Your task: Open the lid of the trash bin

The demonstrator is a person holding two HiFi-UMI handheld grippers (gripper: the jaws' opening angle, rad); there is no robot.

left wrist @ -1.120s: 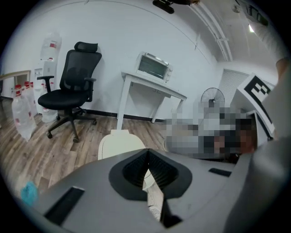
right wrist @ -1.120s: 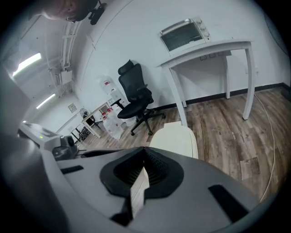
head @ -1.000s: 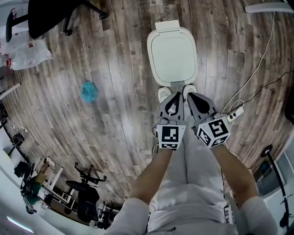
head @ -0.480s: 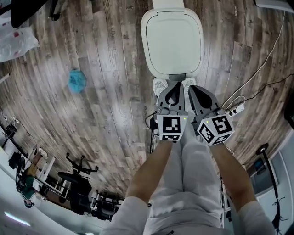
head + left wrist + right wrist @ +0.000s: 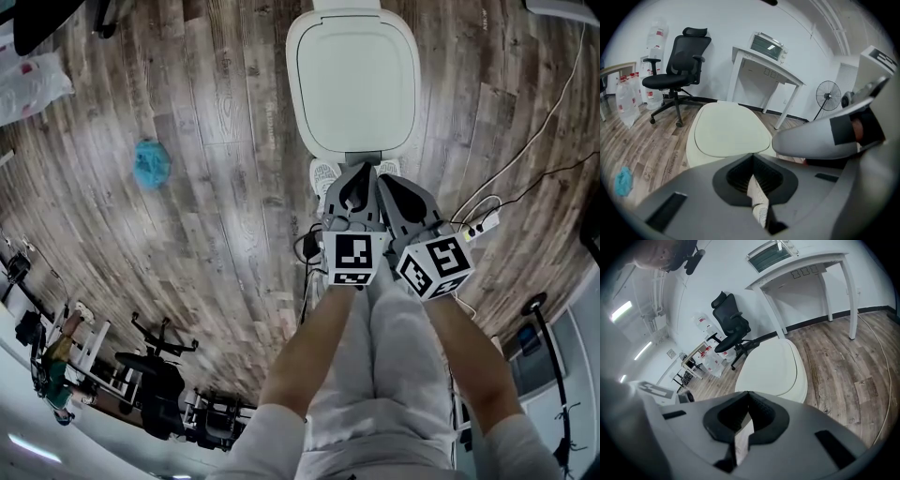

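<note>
Left tongs and right tongs, side by side and nearly touching above the person's pale trousers. Each pair is pressed together and pinches nothing. Just beyond their tips, two white shoes stand on the grey-brown plank floor. Directly ahead of the shoes stands the white rounded-square plastic trash bin, its flat lid shut. A teal crumpled object lies on the floor well to the bin's left. A white power strip with trailing cables lies to its right. Toward the floor's far edge, by the white wall, stands a black office chair.
</note>
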